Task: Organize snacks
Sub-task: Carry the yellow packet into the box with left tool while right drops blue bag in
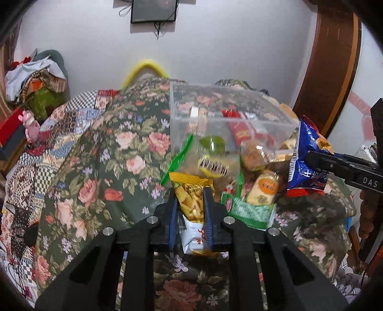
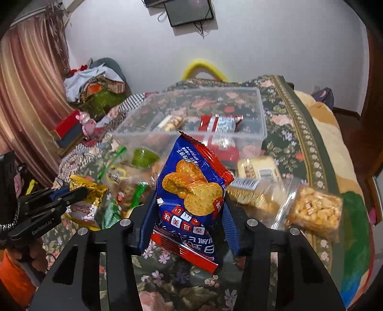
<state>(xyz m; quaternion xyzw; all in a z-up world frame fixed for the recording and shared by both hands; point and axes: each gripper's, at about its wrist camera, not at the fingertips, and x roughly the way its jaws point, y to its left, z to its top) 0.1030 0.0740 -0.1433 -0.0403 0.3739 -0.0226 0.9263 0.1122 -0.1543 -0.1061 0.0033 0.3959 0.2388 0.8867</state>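
Gripping a yellow chip bag by its middle, the left tongs are closed on it above the floral blanket, while the right tongs are clamped on a blue cookie bag held up in front of the clear bin. Both bags are puffy and slick, so either could slide out of the pads or get crushed if squeezed harder, and the cookies inside would likely break. The two tools sit near each other, so swinging both toward the bin at once risks a bump. The bin already holds a red packet and rests on soft, uneven bedding, so a hard drop on its rim could tip it. Loose snacks, among them a peanut bar, lie heaped just in front of the bin. The surface is a bed, not a counter; beyond it are a white wall, a dark frame, a pink curtain and piled clothes.
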